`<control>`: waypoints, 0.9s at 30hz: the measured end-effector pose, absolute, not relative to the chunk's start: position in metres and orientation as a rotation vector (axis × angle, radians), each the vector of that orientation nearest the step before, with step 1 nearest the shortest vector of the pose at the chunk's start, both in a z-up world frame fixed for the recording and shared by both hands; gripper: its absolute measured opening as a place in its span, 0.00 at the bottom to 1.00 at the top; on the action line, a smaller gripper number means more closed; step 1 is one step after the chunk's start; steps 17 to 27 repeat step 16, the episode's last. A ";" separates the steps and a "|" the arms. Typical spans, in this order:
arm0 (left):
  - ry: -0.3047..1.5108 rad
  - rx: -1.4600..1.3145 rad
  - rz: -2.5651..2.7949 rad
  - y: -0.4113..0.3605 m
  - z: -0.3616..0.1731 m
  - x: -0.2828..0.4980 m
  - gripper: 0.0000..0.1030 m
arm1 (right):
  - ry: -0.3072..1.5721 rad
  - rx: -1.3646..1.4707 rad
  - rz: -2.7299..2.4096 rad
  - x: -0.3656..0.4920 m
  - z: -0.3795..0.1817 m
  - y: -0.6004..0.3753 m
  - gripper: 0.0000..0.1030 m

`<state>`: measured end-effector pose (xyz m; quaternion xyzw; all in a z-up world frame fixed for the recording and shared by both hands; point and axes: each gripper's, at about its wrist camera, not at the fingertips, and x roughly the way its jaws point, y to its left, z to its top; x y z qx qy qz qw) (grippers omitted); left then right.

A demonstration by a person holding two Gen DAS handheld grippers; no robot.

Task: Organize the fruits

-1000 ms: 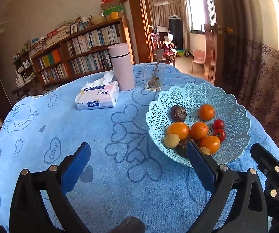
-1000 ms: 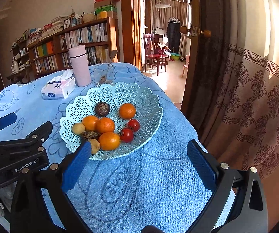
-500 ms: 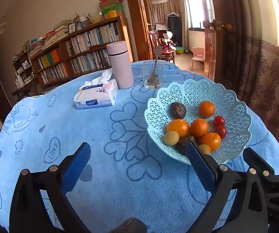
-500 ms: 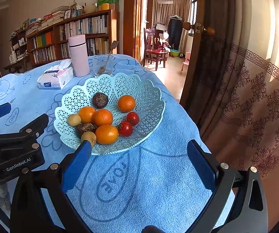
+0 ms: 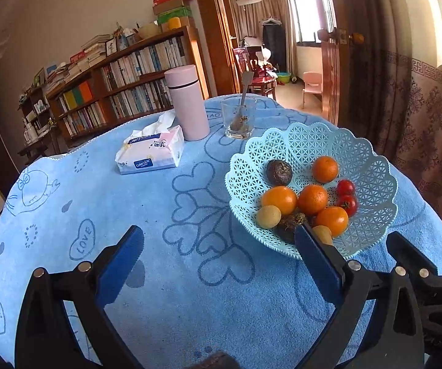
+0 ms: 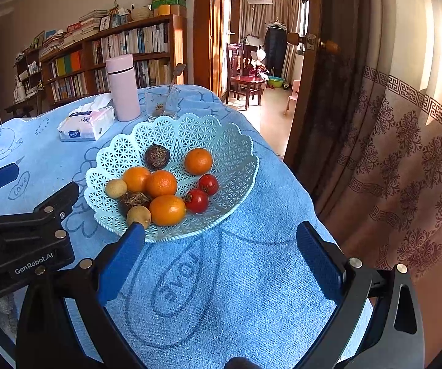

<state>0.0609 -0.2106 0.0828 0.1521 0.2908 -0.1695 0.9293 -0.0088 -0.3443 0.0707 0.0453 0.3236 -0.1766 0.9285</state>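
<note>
Judging by the layout, nearly done or not yet begun: all visible fruit already inside the pale-blue scalloped lattice plastic basket [image 6: 230, 181] on the blue towelling tablecloth [image 6: 251, 276], none loose on the cloth around it. What sorting remains, if any, not clear from the pictures.

Counted inside the basket: four round orange mandarins [image 6: 161, 183], clustered at the centre with one apart toward the far rim; two small red cherry tomatoes [image 6: 196, 200], touching, right of the central cluster; two dark brown wrinkled passion fruits, one [image 6: 157, 156] toward the far rim, one [image 6: 135, 200] half buried near the front; two small tan longans [image 6: 116, 188], left and front of the cluster.

Beyond the basket: one clear glass tumbler [image 5: 238, 118] with a metal spoon standing in it, just behind the rim; one pale-pink cylindrical flask [image 5: 186, 102] left of that; one soft tissue pack [image 5: 149, 153] further left.

Left gripper [image 5: 219, 259] spread wide and holding nothing, near the basket's front-left. Right gripper [image 6: 220, 256] likewise spread and unloaded, just in front of the basket's near rim.
</note>
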 end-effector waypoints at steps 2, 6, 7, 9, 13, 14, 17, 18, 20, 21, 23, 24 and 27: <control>0.589 0.314 -0.345 -0.209 0.083 0.059 0.95 | 0.663 0.094 -0.360 -0.009 0.071 -0.344 0.97; 0.586 0.317 -0.333 -0.206 0.084 0.057 0.95 | 0.664 0.094 -0.351 -0.011 0.070 -0.339 0.97; 0.588 0.317 -0.332 -0.205 0.083 0.057 0.95 | 0.664 0.095 -0.347 -0.011 0.071 -0.337 0.97; 0.599 0.311 -0.324 -0.200 0.083 0.057 0.95 | 0.665 0.096 -0.335 -0.011 0.071 -0.333 0.97; 0.642 0.288 -0.291 -0.182 0.078 0.058 0.95 | 0.676 0.093 -0.293 -0.010 0.069 -0.316 0.97; 0.655 0.281 -0.277 -0.175 0.076 0.058 0.95 | 0.681 0.088 -0.278 -0.009 0.069 -0.310 0.97; 0.685 0.262 -0.251 -0.160 0.071 0.059 0.95 | 0.692 0.075 -0.243 -0.006 0.066 -0.296 0.97; 0.685 0.262 -0.251 -0.160 0.071 0.059 0.95 | 0.692 0.075 -0.243 -0.006 0.066 -0.296 0.97; 0.685 0.262 -0.251 -0.160 0.071 0.059 0.95 | 0.692 0.075 -0.243 -0.006 0.066 -0.296 0.97; 0.685 0.262 -0.251 -0.160 0.071 0.059 0.95 | 0.692 0.075 -0.243 -0.006 0.066 -0.296 0.97; 0.685 0.262 -0.251 -0.160 0.071 0.059 0.95 | 0.692 0.075 -0.243 -0.006 0.066 -0.296 0.97; 0.685 0.262 -0.251 -0.160 0.071 0.059 0.95 | 0.692 0.075 -0.243 -0.006 0.066 -0.296 0.97; 0.685 0.262 -0.251 -0.160 0.071 0.059 0.95 | 0.692 0.075 -0.243 -0.006 0.066 -0.296 0.97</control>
